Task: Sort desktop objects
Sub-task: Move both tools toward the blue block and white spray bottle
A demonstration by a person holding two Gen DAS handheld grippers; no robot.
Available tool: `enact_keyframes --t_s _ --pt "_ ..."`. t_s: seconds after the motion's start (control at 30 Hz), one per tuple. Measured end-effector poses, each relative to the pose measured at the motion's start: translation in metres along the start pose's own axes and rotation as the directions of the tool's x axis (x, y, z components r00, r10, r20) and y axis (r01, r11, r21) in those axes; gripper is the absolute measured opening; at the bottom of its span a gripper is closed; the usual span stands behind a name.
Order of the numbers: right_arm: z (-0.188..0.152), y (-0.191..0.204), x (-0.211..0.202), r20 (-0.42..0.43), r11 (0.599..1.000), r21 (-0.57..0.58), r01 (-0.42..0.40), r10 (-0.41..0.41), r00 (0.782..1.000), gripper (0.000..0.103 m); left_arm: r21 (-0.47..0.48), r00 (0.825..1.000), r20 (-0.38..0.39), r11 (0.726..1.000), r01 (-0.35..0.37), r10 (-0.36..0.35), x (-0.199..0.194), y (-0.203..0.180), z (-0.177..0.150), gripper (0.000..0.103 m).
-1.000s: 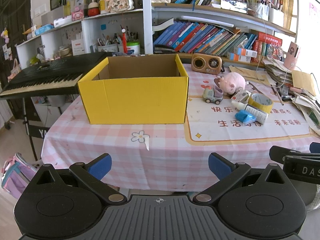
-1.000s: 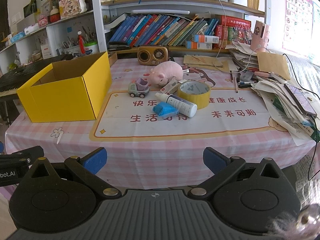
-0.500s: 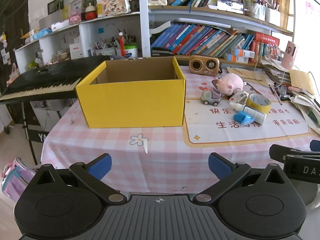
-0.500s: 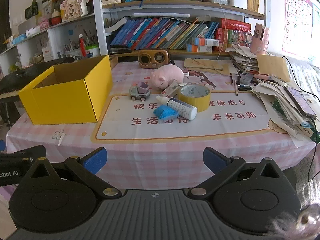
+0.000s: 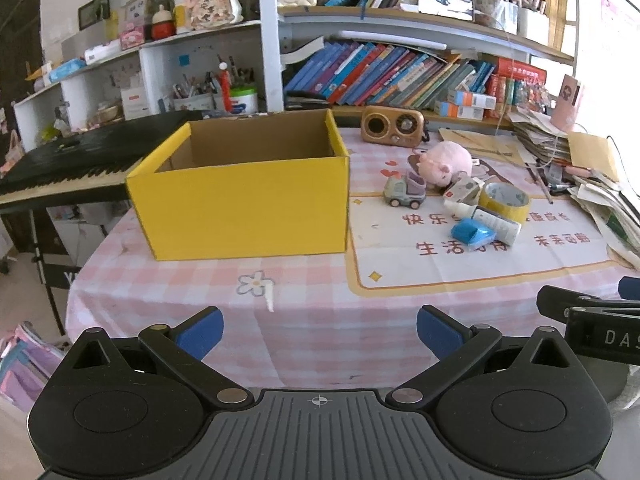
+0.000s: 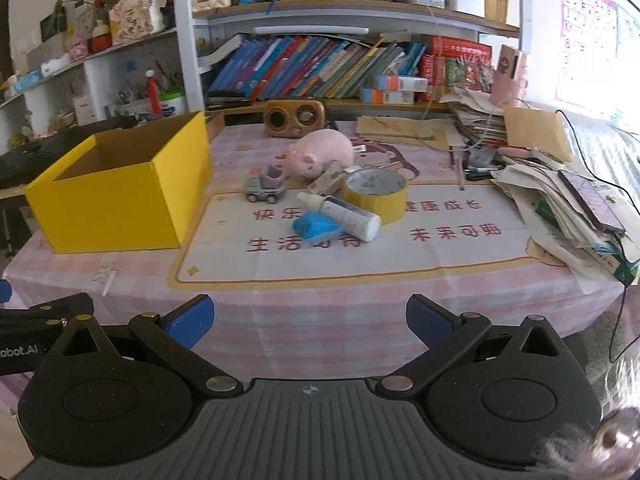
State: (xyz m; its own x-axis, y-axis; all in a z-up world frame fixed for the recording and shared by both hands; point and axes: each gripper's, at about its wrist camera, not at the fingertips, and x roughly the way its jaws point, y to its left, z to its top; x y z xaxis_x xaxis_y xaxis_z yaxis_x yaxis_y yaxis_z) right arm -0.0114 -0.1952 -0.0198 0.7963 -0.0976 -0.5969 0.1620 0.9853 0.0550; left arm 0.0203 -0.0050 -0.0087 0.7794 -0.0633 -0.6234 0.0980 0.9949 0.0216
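Yellow box [image 5: 244,196] sits on the left of the table [image 5: 312,320]; the toys lie to its right: pig [image 6: 320,154], car [image 6: 264,188], tape [image 6: 374,194]; left tongs [image 5: 320,330] and right tongs [image 6: 310,320] are both wide open, holding nothing.

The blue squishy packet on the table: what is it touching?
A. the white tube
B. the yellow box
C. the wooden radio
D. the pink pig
A: the blue packet lies right against the white tube, in front of the tape roll, well apart from the other three things.
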Motion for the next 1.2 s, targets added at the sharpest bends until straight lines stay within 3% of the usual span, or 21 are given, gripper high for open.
enact_keyframes --t_s 0.53,1.2 --pt "0.018 -0.033 0.026 -0.013 1.000 -0.007 0.026 -0.026 1.000 0.103 0.003 0.997 -0.025 0.997 0.071 -0.071 0.034 -0.037 0.021 0.103" --pt "0.062 -0.104 0.090 -0.056 0.998 -0.049 -0.025 0.023 0.998 0.103 -0.040 0.995 -0.061 0.997 0.072 -0.074 0.092 -0.108 0.056 0.103"
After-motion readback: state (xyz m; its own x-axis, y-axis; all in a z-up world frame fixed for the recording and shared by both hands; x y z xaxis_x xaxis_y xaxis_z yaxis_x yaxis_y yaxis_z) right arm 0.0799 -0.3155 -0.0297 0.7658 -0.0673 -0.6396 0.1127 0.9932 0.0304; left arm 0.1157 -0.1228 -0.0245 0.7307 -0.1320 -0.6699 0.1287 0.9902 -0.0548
